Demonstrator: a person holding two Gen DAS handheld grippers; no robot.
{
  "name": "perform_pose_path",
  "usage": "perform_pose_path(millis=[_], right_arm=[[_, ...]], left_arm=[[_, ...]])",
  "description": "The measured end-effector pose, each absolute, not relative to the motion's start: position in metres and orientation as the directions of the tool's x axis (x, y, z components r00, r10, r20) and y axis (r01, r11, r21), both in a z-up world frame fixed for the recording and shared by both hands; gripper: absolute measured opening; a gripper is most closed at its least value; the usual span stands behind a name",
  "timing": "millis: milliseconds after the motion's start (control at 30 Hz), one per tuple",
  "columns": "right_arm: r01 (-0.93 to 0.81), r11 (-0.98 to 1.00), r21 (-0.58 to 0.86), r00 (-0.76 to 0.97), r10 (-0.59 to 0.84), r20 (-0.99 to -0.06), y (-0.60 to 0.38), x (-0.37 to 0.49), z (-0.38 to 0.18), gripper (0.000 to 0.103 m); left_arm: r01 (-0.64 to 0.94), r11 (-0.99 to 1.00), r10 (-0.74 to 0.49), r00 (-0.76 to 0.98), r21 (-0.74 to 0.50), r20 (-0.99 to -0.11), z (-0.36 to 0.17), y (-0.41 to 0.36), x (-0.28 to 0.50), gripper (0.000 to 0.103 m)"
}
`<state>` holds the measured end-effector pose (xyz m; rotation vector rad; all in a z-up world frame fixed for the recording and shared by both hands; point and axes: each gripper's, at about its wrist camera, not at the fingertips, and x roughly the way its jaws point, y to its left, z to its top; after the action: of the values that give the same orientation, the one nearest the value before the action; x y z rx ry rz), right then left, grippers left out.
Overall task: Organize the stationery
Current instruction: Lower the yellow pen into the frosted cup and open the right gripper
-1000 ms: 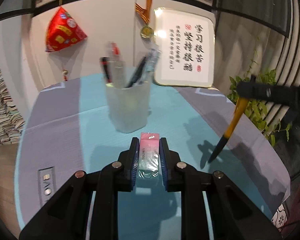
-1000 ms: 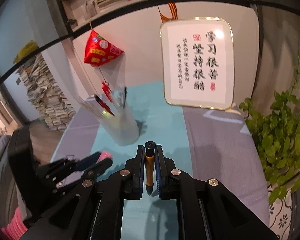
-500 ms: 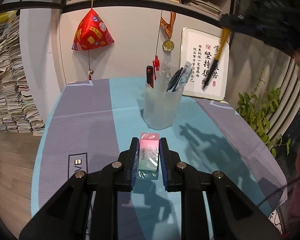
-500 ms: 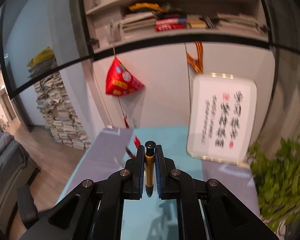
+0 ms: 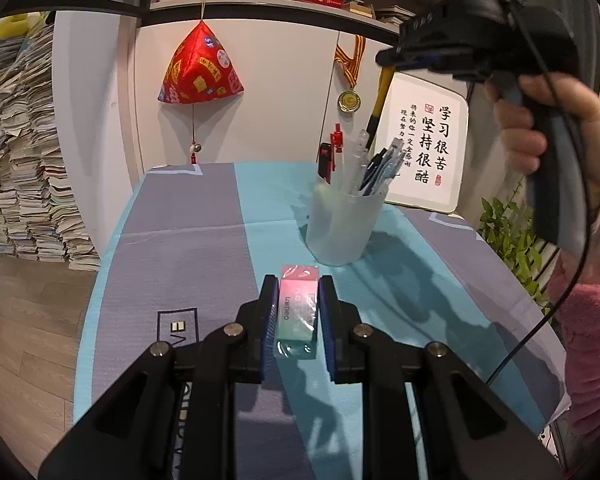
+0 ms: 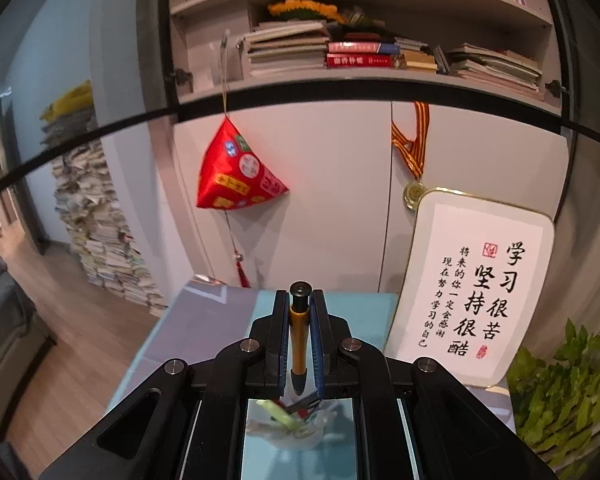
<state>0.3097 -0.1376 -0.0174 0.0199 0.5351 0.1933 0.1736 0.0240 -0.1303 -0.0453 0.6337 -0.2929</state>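
**Pen raised over holder; eraser held at the mat**

Change since half a second ago: in the left wrist view the right gripper [image 5: 392, 58] was at the upper right, its pen slanting in front of the calligraphy plaque [image 5: 430, 148]; it now sits lower and closer to the pen holder [image 5: 342, 222], with the yellow pen [image 5: 381, 96] hanging almost straight down above the holder's rim. The right wrist view has gone from blurred to sharp, and the holder's mouth now shows directly beneath the pen tip. The left gripper's view is little changed: same grip, same eraser, holder slightly nearer.

Right gripper [image 6: 299, 344]: jaws pressed together on the yellow pen [image 6: 298, 340], gripped along its barrel, black cap end pointing away from the camera, dark tip pointing down toward the pen holder [image 6: 296, 424]. Whether the tip has passed the rim cannot be told. A hand [image 5: 556, 128] in a pink sleeve grips the handle.

Left gripper [image 5: 298, 320]: jaws clamped on a pink-and-green eraser [image 5: 298, 312] in clear wrap, blue pads against both long sides, above the teal and grey table mat [image 5: 188, 256], short of the holder.

Pen holder: translucent cup, upright on the teal strip, holding several pens, some red-and-black, some blue and clear.

Surroundings: red hanging ornament [image 5: 200, 68], medal [image 5: 349, 100], potted plant [image 6: 568, 392], stacked papers [image 5: 16, 184], bookshelf [image 6: 364, 52].
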Motion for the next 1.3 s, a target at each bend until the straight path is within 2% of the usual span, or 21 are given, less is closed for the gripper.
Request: perform_pose_path(millis=[967, 1300], right_arm=[[-0.162, 0.985, 0.066, 0.757, 0.167, -0.632, -0.136, 0.339, -0.08, 0.011], [-0.16, 0.985, 0.07, 0.748, 0.167, -0.642, -0.138, 0.337, -0.087, 0.011]], left_arm=[[0.26, 0.954, -0.297, 0.76, -0.149, -0.579, -0.133, 0.025, 0.178, 0.018], [0.265, 0.953, -0.299, 0.757, -0.145, -0.58, -0.131, 0.024, 0.179, 0.018]])
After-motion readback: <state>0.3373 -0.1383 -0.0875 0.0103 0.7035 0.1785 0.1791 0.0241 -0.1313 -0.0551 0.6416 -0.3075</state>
